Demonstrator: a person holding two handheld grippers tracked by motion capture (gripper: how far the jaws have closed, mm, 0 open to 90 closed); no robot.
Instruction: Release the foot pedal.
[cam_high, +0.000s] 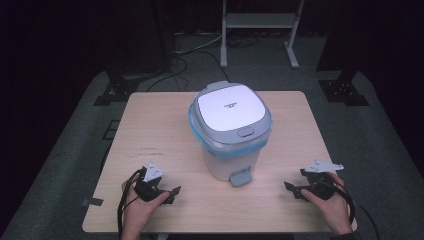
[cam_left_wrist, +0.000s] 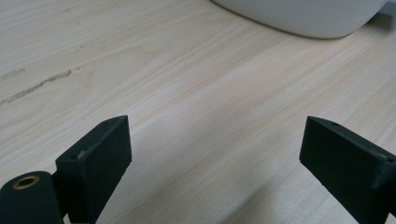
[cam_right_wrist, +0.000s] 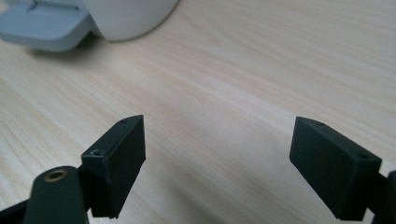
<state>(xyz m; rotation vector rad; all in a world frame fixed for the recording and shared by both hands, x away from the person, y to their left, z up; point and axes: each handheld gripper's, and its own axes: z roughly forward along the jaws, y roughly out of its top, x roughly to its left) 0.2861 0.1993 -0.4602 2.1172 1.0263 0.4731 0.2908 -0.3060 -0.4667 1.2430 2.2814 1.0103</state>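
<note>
The pedal bin (cam_high: 231, 131) stands upright at the centre of the worktop (cam_high: 150, 125), its lid (cam_high: 230, 106) closed and its foot pedal (cam_high: 240, 177) jutting toward you at six o'clock. Your left hand-held gripper (cam_high: 170, 192) lies low over the wood at about eight o'clock from the bin, and your right hand-held gripper (cam_high: 292, 190) at about four o'clock; both are well apart from the bin. Each has its jaws spread wide with nothing between them, as both gripper views show over bare wood.

The pedal looks like the easiest way in, so I would bring the right one toward it, since the right gripper view already has the pedal (cam_right_wrist: 44, 28) at its eleven o'clock. Come down on the pedal's flat top rather than its edge, and press straight down so the light bin doesn't skid. Keep the left one ready beside the bin's white wall (cam_left_wrist: 303, 16) to steady it. Mind the blue liner (cam_high: 227, 150) around the rim.
</note>
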